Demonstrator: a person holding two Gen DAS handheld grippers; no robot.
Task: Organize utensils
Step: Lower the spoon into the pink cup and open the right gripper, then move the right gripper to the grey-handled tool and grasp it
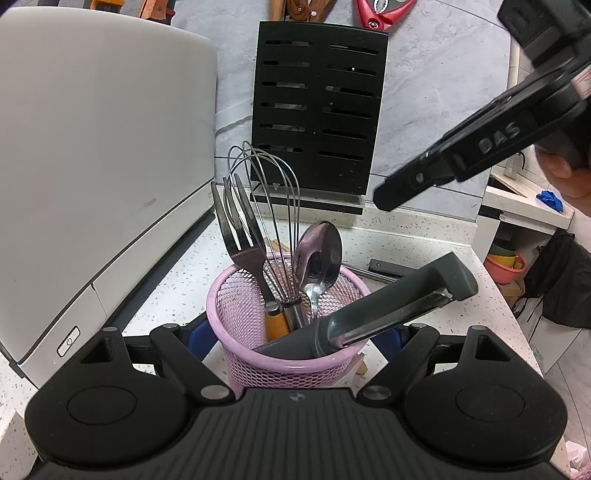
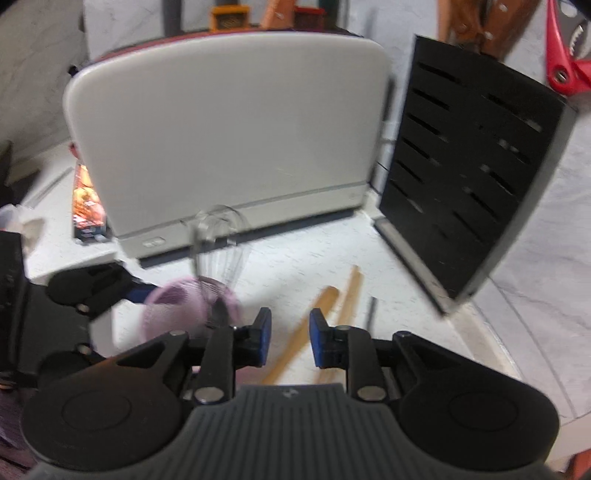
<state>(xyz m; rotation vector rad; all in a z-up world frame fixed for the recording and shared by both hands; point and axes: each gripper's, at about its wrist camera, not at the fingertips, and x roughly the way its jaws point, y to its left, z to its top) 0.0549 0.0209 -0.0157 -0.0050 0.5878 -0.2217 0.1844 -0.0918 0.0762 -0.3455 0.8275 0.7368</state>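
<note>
A pink mesh cup (image 1: 288,365) stands on the speckled counter, and my left gripper (image 1: 295,339) is shut on it, one blue pad on each side. In the cup stand a fork (image 1: 240,236), a wire whisk (image 1: 266,177), a spoon (image 1: 319,251) and a grey peeler (image 1: 399,302) that leans to the right. My right gripper (image 2: 290,334) is open with nothing between its blue pads. In the left wrist view the right gripper (image 1: 384,197) hangs above and to the right of the cup. Two wooden chopsticks (image 2: 332,299) lie on the counter beyond it. The pink cup (image 2: 177,306) is blurred at its left.
A white appliance (image 1: 92,166) fills the left side. A black slotted knife block (image 1: 317,107) stands against the wall behind the cup. A thin dark metal piece (image 2: 371,310) lies beside the chopsticks. Red scissors (image 1: 380,14) hang on the wall. The counter's edge (image 1: 509,310) drops off at right.
</note>
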